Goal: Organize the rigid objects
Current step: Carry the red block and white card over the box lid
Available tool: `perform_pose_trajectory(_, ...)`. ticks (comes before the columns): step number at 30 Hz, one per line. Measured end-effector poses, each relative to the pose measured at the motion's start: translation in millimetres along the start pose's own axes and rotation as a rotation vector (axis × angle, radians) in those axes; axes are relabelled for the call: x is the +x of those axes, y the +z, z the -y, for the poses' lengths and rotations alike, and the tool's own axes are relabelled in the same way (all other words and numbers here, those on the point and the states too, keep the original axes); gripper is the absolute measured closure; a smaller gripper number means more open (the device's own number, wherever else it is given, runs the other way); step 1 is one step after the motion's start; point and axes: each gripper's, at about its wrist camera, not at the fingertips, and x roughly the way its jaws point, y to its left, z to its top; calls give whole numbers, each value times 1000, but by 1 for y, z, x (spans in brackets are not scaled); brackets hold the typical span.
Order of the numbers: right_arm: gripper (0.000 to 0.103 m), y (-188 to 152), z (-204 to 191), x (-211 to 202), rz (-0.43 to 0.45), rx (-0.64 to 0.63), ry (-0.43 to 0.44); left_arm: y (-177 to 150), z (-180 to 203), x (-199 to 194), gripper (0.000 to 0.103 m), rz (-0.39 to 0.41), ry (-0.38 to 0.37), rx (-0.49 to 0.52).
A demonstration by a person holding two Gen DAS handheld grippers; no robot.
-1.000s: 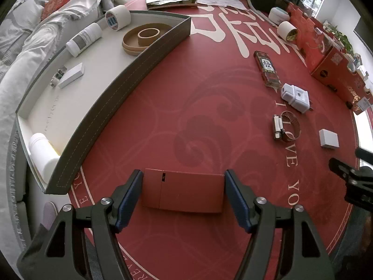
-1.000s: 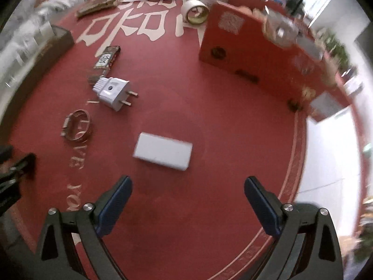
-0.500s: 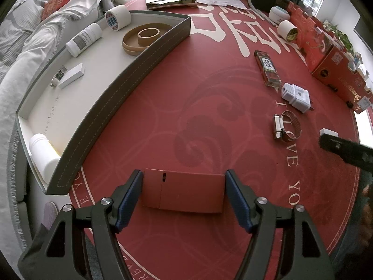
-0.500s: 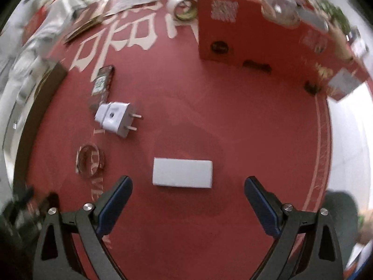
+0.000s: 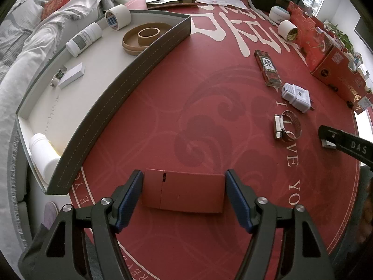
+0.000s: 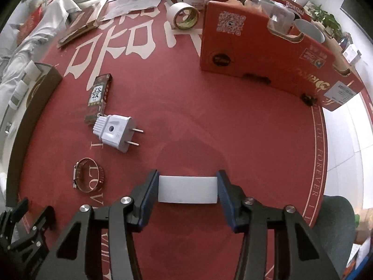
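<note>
A flat red box (image 5: 186, 193) lies on the red tablecloth near the front edge. My left gripper (image 5: 183, 176) is shut on it, one blue pad against each short end. Left of it stands the long grey tray (image 5: 130, 74) with a white floor, holding tape rolls, white bottles and a small white block. In the right wrist view a small white box (image 6: 187, 190) lies on the cloth between the pads of my right gripper (image 6: 187, 177). Its jaws are closing and both pads touch the box's ends. In the left wrist view the right gripper (image 5: 345, 144) shows at the far right.
On the cloth lie a white plug adapter (image 6: 115, 131), a metal hose clamp (image 6: 87, 180), a dark red packet (image 6: 99, 96) and a tape roll (image 6: 185, 15). A red carton (image 6: 256, 53) full of items stands at the back right. The table's edge runs along the right.
My right gripper came down over the white box, rolled square to it, and its jaws closed from wide apart onto the box's ends. The left gripper and the red box kept still.
</note>
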Motion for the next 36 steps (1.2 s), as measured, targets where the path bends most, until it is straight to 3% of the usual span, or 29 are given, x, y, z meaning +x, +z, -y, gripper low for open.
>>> perform_pose_trajectory(6,52,-13,17,-13,-23,23,44,2,-2,1,30,-37,5,-33)
perform_pose_trajectory(13,52,-18,20,-50,38,6,131,3,-12,-23,30,-3,1,-94)
perform_pose_trajectory(25,52,-16,-12,-110,140,-60,254,15,-11,-81,30,112,33,-125)
perform_pose_trajectory(36,52,-14,-45,-122,156,-123,305,14,-20,-98,30,145,51,-154)
